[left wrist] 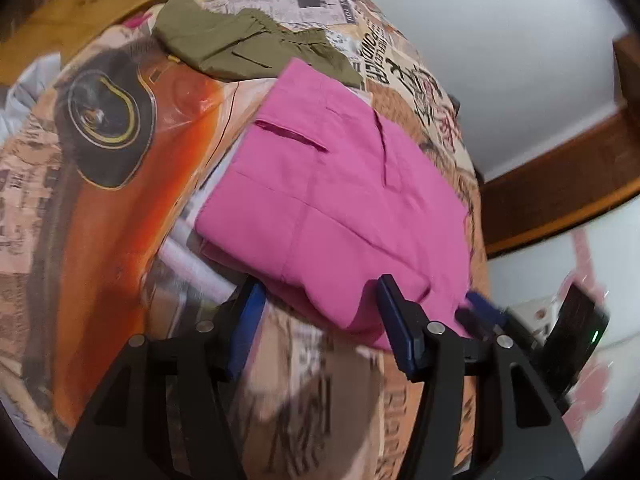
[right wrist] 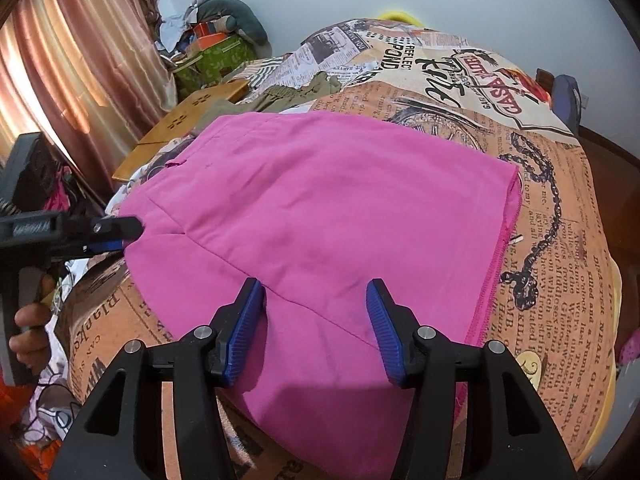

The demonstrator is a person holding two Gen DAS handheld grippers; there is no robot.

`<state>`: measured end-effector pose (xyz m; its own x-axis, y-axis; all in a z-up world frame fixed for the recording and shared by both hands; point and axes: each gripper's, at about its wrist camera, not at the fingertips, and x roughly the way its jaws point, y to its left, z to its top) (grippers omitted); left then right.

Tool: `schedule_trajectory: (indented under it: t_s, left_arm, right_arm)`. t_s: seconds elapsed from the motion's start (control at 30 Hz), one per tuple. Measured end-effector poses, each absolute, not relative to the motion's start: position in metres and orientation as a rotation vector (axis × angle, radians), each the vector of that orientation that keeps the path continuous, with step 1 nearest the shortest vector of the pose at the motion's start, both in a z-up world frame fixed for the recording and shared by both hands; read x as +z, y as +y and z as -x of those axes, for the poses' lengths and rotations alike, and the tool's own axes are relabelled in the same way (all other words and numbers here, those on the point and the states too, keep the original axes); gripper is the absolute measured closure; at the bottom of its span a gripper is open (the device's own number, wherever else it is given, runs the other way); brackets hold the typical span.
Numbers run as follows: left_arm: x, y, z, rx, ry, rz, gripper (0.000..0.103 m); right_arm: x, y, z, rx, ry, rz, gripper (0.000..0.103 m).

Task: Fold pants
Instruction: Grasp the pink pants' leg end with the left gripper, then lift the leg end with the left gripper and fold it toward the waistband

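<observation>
Pink pants (left wrist: 332, 192) lie folded flat on the printed bedspread (left wrist: 120, 216); they also fill the middle of the right wrist view (right wrist: 320, 208). My left gripper (left wrist: 320, 300) is open, its blue pads at the pants' near edge, holding nothing. It also shows at the left of the right wrist view (right wrist: 120, 236), beside the pants' left edge. My right gripper (right wrist: 316, 304) is open just above the near part of the pants, with nothing between its pads. It also shows at the lower right of the left wrist view (left wrist: 476, 312).
Olive green pants (left wrist: 248, 46) lie folded farther back on the bed. A wooden board (right wrist: 188, 120) sits at the bed's left side. A pile of clutter with a green box (right wrist: 212, 56) stands by the curtain (right wrist: 72, 60). A dark wooden frame (left wrist: 560, 184) runs along the wall.
</observation>
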<state>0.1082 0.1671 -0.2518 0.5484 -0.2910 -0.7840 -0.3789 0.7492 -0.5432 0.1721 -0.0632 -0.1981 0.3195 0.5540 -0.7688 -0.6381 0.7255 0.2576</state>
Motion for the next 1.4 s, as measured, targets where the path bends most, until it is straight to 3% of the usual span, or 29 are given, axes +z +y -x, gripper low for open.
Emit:
schedule_trajectory:
  t_s: [0.03, 0.17, 0.47, 0.93, 1.4]
  left_arm:
    - [-0.254, 0.171, -0.113, 0.060, 1.009, 0.771, 0.046]
    - [-0.255, 0.177, -0.124, 0.123, 1.009, 0.754, 0.068]
    - [-0.214, 0.148, -0.127, 0.177, 0.914, 0.433, 0.088]
    - [-0.134, 0.052, -0.140, 0.014, 0.704, 0.020, 0.092]
    - [-0.132, -0.027, -0.159, -0.164, 0.714, -0.099, 0.092]
  right_arm:
    - [-0.199, -0.063, -0.172, 0.783, 0.968, 0.096, 0.052]
    - [-0.200, -0.064, -0.174, 0.780, 0.971, 0.086, 0.052]
    - [-0.197, -0.070, -0.173, 0.757, 0.980, 0.071, 0.052]
    - [-0.186, -0.137, -0.167, 0.618, 0.954, -0.007, 0.052]
    - [-0.215, -0.154, -0.169, 0.605, 1.010, -0.064, 0.052]
